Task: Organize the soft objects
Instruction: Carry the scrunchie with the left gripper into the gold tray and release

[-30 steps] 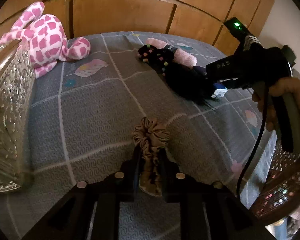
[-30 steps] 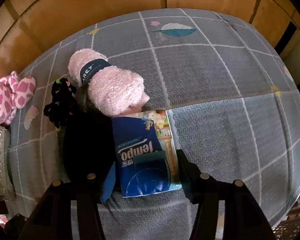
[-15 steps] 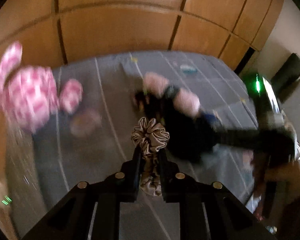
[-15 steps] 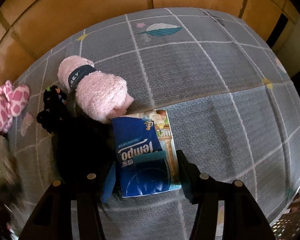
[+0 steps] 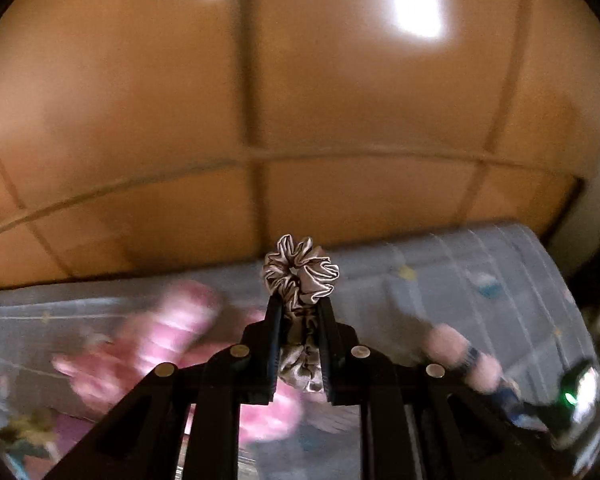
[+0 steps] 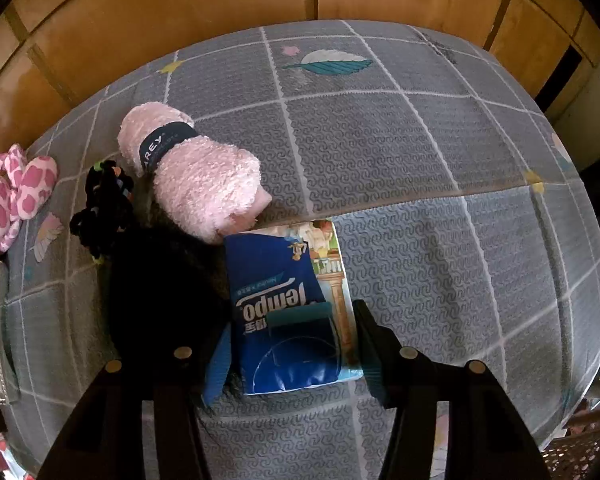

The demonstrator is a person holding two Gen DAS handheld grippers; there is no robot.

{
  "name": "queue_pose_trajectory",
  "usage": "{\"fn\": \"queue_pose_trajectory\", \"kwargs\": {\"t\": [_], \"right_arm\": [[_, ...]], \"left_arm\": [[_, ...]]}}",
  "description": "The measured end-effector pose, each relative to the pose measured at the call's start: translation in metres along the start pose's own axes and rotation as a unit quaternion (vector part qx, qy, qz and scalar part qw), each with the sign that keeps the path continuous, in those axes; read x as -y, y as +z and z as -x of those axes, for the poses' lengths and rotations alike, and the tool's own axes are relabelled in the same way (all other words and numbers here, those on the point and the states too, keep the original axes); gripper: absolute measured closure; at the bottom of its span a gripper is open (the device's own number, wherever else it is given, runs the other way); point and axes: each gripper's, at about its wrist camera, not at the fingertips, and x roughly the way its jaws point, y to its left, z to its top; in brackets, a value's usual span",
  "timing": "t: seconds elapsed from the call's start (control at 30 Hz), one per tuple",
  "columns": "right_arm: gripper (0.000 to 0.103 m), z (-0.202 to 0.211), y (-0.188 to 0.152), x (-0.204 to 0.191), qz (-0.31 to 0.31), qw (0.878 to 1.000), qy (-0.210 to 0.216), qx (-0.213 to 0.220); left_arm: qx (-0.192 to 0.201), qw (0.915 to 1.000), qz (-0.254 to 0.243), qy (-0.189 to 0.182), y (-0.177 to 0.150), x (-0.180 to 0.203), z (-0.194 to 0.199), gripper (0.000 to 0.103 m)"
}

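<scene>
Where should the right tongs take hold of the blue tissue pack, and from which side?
Across its two long side edges, from straight above. The blue tissue pack lies flat on the bedspread, already between the right tongs fingers. The black fuzzy item crowds its left edge, so that finger needs to slip between them.

Between the black fingers (image 5: pixel 274 332) of your left gripper (image 5: pixel 299 308) sits a shiny taupe satin scrunchie (image 5: pixel 300 270) with paler highlights on its folds. Beneath your right gripper (image 6: pixel 290 344) lies a deep blue tissue pack (image 6: pixel 278 300) lettered in white, with a pale illustrated strip along one edge. Beside it you see a fluffy pale pink rolled towel (image 6: pixel 204 184) wrapped in a navy band, a black furry item (image 6: pixel 160 292), and a pink-and-white patched plush toy (image 6: pixel 8 196). The grey bedspread (image 6: pixel 420 200) carries white grid lines, a swirl texture and a teal leaf motif. Behind it stand orange-brown wooden panels (image 6: pixel 180 8).
</scene>
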Motion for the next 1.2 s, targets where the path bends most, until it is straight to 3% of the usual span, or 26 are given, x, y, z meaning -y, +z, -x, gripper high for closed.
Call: {"fn": "queue_pose_trajectory", "kwargs": {"t": [0.17,0.3,0.5,0.7,0.97,1.2], "right_arm": [[0.047,-0.002,-0.003,-0.006,0.004,1.000,-0.004,0.002],[0.047,-0.002,-0.003,-0.011,0.009,1.000,-0.008,0.003],[0.047,-0.003,-0.006,-0.017,0.015,1.000,-0.015,0.005],[0.047,-0.005,-0.007,-0.023,0.022,1.000,-0.021,0.007],[0.048,-0.006,-0.010,-0.031,0.027,0.999,-0.028,0.012],[0.048,-0.004,-0.013,-0.034,0.031,0.999,-0.032,0.014]], "left_arm": [[0.016,0.9973,0.045,0.057,0.010,-0.078,0.014,0.087],[0.024,0.9922,0.079,0.094,-0.007,-0.144,0.034,0.087],[0.033,0.9822,0.141,0.119,-0.068,-0.227,0.078,0.087],[0.039,0.9676,0.221,0.116,-0.161,-0.288,0.133,0.087],[0.029,0.9513,0.276,0.135,-0.284,-0.318,0.191,0.086],[0.004,0.9396,0.316,0.133,-0.340,-0.316,0.187,0.082]]}}
